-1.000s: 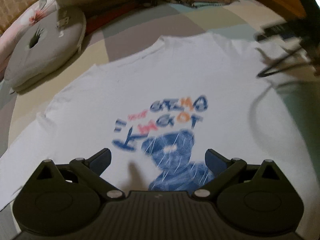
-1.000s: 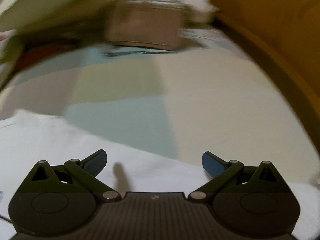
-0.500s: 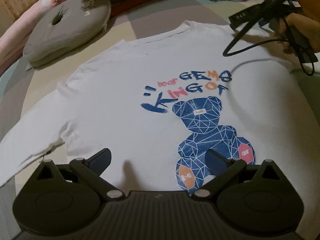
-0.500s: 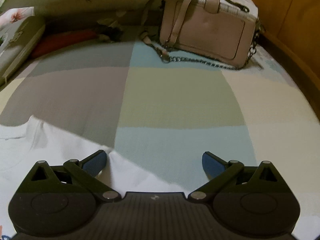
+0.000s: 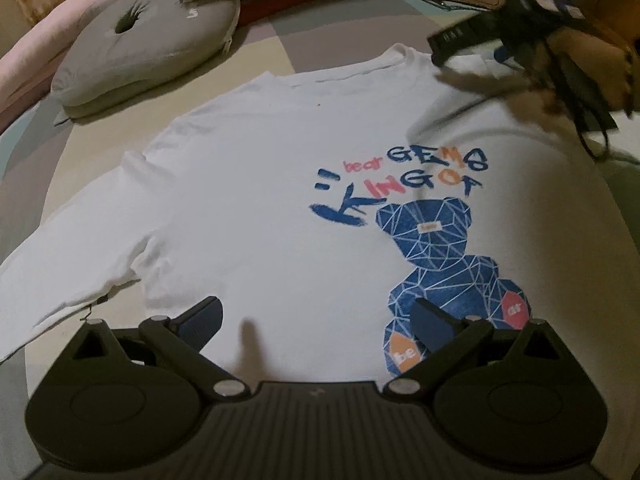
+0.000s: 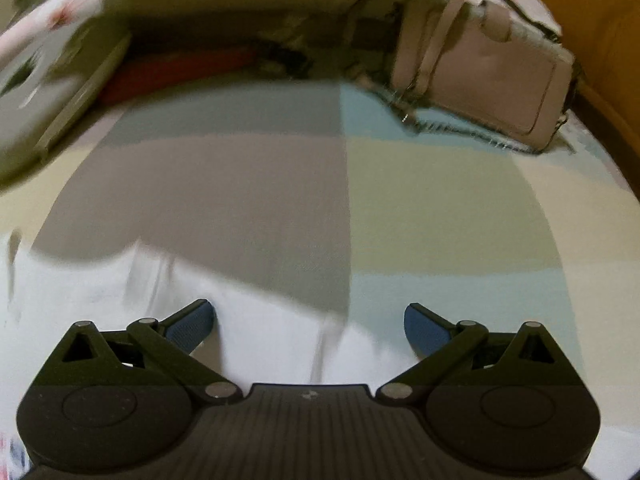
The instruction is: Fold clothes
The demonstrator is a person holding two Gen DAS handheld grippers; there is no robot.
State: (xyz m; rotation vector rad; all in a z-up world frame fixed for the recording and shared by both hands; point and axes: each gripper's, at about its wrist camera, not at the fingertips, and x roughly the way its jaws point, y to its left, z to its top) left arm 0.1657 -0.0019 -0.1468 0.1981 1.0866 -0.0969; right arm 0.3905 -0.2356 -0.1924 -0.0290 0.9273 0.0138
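Both grippers, left [image 5: 316, 320] and right [image 6: 310, 322], gape empty over a white shirt [image 5: 260, 208] on a colour-block bedspread [image 6: 400, 200]

Open checked bed cover [image 6: 420, 208] beyond the shirt collar, grey cushion [image 5: 148, 40] far left, pink handbag [image 6: 492, 80] far right

Shirt [image 5: 256, 200] hem hidden behind left gripper [image 5: 316, 322]; sleeve cut off at left. Bag [image 6: 492, 80] blurred.
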